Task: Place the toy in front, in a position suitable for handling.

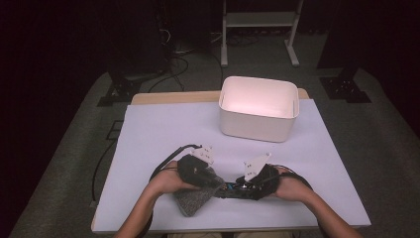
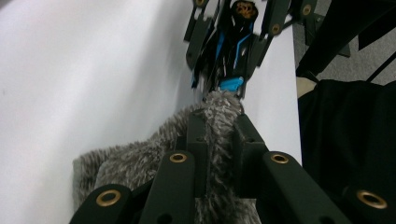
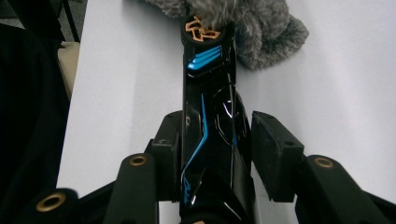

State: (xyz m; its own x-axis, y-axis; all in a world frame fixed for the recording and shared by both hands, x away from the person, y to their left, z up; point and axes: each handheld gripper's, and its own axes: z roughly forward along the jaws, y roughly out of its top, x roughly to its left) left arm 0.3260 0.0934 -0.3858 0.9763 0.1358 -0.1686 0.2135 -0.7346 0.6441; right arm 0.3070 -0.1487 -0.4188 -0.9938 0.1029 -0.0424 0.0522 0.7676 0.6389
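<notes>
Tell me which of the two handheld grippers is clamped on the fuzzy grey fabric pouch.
The left gripper: its jaws pinch the fuzzy grey fabric pouch. The right gripper instead grips the glossy black, blue-striped gadget.

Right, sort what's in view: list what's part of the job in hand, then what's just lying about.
In the job:
fuzzy grey fabric pouch, pinched by the left gripper
glossy black-and-blue case, in the right gripper

Lying about:
white plastic bin
white metal rack
</notes>
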